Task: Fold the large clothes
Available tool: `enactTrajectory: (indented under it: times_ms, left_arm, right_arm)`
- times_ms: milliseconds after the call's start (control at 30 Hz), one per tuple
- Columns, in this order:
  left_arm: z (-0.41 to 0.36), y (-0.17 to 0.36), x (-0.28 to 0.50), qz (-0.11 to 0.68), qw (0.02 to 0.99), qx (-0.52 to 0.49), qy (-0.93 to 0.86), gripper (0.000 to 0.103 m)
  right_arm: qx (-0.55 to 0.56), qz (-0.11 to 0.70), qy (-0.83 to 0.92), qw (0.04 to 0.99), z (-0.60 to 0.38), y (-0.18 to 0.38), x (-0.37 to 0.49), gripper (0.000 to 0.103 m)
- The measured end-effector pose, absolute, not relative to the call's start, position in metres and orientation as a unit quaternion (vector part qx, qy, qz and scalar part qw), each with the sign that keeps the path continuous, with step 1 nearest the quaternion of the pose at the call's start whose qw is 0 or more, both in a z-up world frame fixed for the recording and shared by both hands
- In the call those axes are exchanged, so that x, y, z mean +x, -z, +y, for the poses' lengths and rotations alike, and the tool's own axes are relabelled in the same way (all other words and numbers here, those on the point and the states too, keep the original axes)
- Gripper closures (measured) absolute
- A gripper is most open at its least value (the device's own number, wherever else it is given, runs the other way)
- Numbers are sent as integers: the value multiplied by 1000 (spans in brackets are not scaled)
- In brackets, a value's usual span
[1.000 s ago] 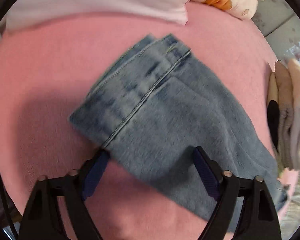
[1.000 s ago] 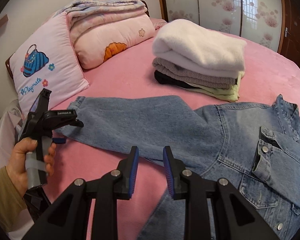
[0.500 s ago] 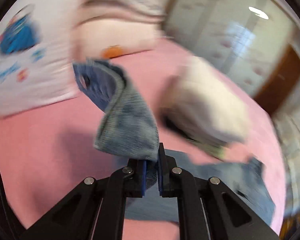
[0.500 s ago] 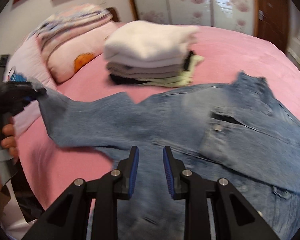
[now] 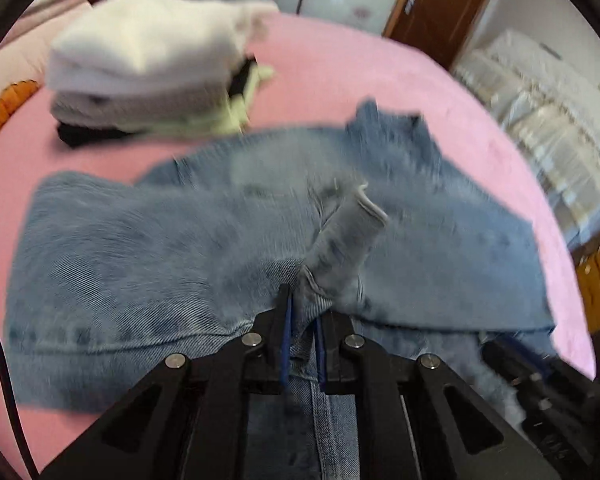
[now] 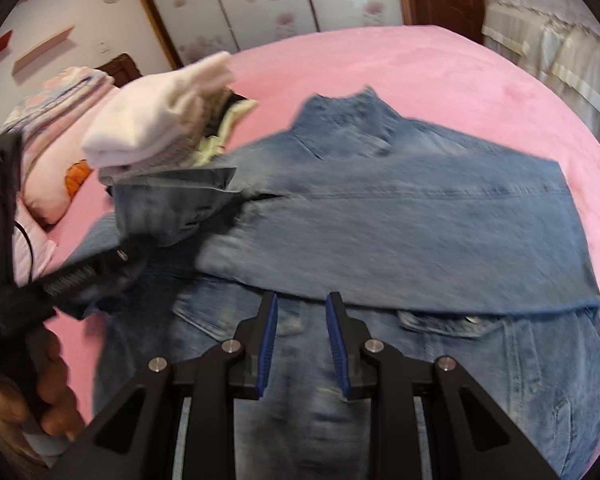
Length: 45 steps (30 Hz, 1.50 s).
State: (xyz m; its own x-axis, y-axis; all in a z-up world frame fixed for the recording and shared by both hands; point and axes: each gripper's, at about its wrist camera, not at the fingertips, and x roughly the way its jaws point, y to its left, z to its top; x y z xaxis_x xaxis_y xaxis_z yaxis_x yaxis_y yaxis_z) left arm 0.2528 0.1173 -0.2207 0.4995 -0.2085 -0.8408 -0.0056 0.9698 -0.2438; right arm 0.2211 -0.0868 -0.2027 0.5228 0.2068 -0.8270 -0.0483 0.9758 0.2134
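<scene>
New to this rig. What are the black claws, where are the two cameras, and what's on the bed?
There is no robot here. A person holds a handheld two-finger gripper in each hand, and each one carries a fisheye camera looking forward along its fingers. So the black prongs at the bottom of each picture belong to that picture's own gripper.

Left wrist view: the left gripper is shut on a sleeve cuff of the denim jacket. Right wrist view: the right gripper is open, holds nothing and hovers over the jacket; the person's left hand with its gripper shows at the left edge.

The jacket lies spread on a pink bed. Behind it sits a stack of folded clothes, with pillows further back.
</scene>
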Motion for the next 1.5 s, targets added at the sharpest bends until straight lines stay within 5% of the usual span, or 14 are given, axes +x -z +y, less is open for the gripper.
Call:
enactTrajectory:
  times_ms: [67,233,300,400,533,833,1200,1300,1367,1500]
  left_arm:
    - [113,237,255,516,851,-82,54,90]
    - [122,230,244,530,838,-88,96,38]
    - [124,209,234,508,852,-78,100,32]
    - [133,179,211,472,875,-54,94,31]
    - [157,160,182,425,904,-37,22,28]
    - [239,192,131,431,888,-108,-119,25]
    - [263,239,159,476,857,-161,-110,25]
    - [262,245,167,482,852,-171,-109,25]
    - [262,247,172,482,850,-179,-112,25]
    - [266,247,181,477,848,-196,-120,25]
  right_arm:
    - [87,492,-73,863,-92,210,220,78]
    - [108,508,-95,849,-94,216,226,78]
    - [117,504,-114,848,-90,210,228,78]
    - [131,496,-144,846,-84,199,235,77]
    - [176,499,-187,828,-80,191,249,53]
    - [238,539,-221,777,-66,209,284,52]
    - [247,596,-228,729,-39,250,320,53]
    - [226,604,-225,730,-27,256,327,71]
    - [188,601,-218,746,-19,250,330,95]
    - [131,540,-258,790,-1,196,327,96]
